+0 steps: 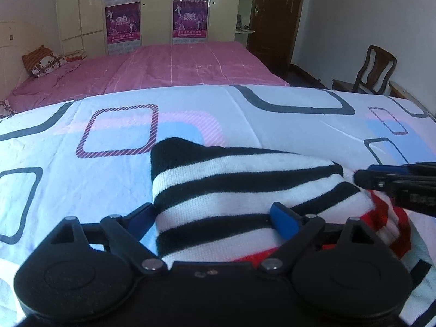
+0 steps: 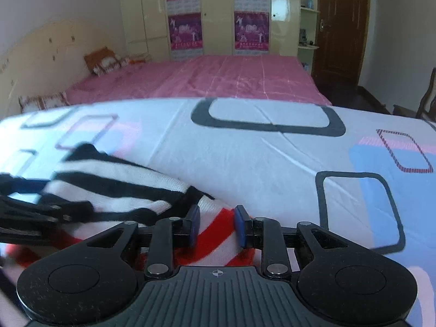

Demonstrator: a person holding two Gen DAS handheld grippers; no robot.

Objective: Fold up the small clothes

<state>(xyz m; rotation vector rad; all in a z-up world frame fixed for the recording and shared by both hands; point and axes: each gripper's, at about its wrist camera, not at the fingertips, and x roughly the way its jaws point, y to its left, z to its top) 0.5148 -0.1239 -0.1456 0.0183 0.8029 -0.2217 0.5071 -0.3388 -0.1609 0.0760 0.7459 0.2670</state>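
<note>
Both wrist cams low, close over striped garment (image 1: pixel 231 190), facing bed (image 2: pixel 218 81); shared.

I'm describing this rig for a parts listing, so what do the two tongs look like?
Both are matte black plastic. The left tongs have two round housings, linked arms with silver pivot pins, and blue fingertip pads. The right tongs match, with blue pads, a ribbed grey centre plate and a small white crosshair mark. No cables or sleeves show.

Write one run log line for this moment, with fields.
left gripper: open over striped garment | right gripper: gap between pads, above red stripes | surface: patterned sheet
</note>
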